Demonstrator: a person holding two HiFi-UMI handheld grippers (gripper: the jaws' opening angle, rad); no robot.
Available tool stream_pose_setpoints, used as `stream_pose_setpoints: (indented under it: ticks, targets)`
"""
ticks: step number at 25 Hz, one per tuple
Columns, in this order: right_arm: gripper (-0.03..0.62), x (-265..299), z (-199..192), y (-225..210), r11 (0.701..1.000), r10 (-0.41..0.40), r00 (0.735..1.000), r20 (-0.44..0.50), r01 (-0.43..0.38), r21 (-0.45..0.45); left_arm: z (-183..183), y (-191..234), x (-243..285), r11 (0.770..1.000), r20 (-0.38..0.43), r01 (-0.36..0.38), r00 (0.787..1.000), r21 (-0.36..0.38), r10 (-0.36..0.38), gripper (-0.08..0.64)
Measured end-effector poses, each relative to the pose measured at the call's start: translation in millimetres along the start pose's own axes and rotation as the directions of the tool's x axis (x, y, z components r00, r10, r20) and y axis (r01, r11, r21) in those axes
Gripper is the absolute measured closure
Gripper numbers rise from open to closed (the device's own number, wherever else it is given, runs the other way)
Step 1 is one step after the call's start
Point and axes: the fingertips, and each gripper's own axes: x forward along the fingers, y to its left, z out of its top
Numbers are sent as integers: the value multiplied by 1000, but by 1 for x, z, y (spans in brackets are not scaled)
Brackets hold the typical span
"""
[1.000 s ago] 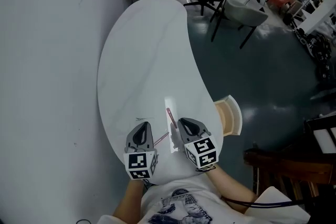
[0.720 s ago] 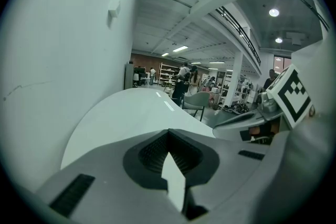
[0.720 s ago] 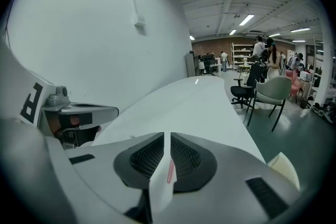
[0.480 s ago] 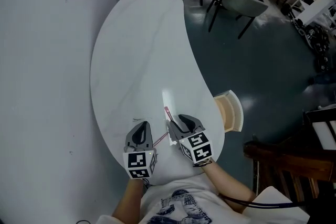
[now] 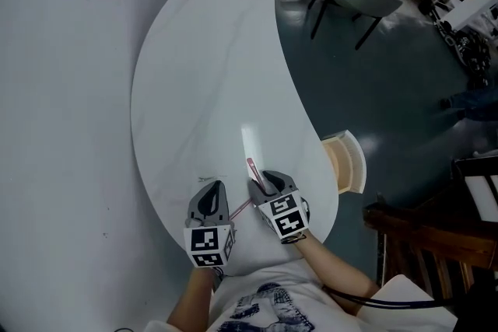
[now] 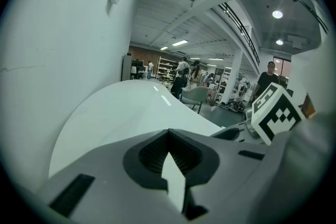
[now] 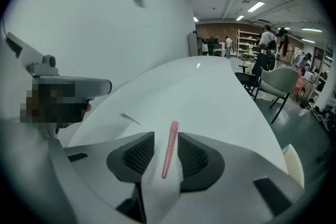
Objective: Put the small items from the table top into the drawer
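While your right tool [image 7: 166, 135] is opening around the pink pen [image 7: 168, 149] on the tabletop [image 7: 210, 92], your left tool [image 6: 168, 131] is closed.

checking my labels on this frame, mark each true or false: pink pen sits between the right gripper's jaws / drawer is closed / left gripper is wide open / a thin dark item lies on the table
1. The pink pen sits between the jaws of the right gripper. True; those jaws are opening, pads off the pen.
2. The drawer is closed. False: it stands pulled out at the table's right edge.
3. The left gripper is wide open. False: its jaws are together, nothing between them.
4. A thin dark item lies on the table. True.
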Motion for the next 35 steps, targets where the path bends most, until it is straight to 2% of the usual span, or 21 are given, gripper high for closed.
stream_pose_setpoints:
  ticks: [15, 35]
  targets:
    - [471, 28, -15, -4, 999, -29, 996, -84, 27, -29, -12, 16, 13, 1000, -44, 0, 999, -20, -1, 537]
    - [532, 20, -22, -4, 998, -54, 993, -109, 51, -35, -8, 20, -1, 999, -30, -21, 999, -24, 20, 537]
